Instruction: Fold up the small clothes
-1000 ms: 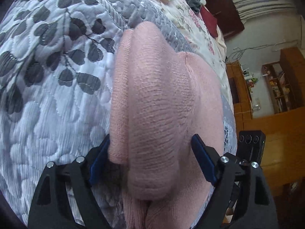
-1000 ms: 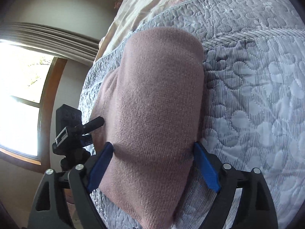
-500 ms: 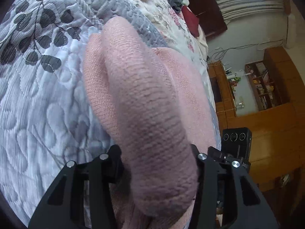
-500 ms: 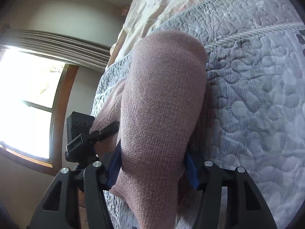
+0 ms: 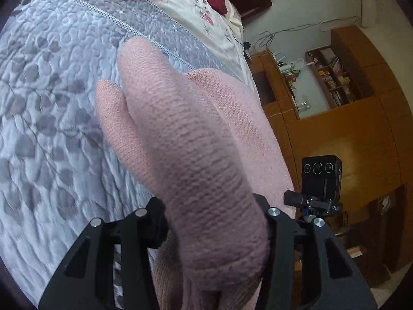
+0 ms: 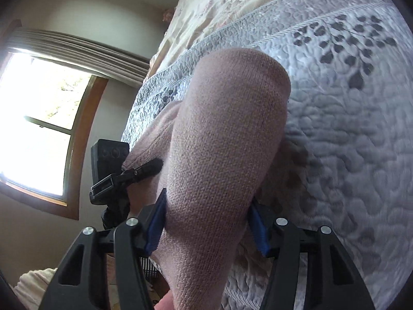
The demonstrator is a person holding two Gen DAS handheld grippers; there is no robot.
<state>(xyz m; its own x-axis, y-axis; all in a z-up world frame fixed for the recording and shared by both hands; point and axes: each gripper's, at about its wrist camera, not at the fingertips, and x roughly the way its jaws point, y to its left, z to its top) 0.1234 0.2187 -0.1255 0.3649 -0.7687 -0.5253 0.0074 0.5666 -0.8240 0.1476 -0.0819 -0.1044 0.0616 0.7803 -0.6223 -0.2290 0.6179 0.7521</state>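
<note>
On a bed covered with a grey quilt (image 5: 64, 118) stitched in a leaf pattern, a pink knitted garment (image 5: 232, 118) is being lifted at one edge by two hand-held tools. The left tool (image 5: 211, 222) is clamped on a thick bunch of the knit, which is rising over its fingers and hiding the pads. The right tool (image 6: 206, 222) is gripping another fold of the same garment (image 6: 227, 139), its blue pads (image 6: 155, 224) pressing in from both sides. The rest of the garment is lying flat on the quilt beyond the tools.

To fold well, both tools probably ought to be carrying the edge forward level and together, keeping the knit taut between them, then lowering it so the edges meet squarely before letting go. The soft, stretchy knit is likely to sag or skew if one side leads.

The far edge of the garment is hidden behind the raised folds, so what kind of garment it is cannot be told. A black camera on a stand (image 5: 321, 178) is sitting beside the bed.
</note>
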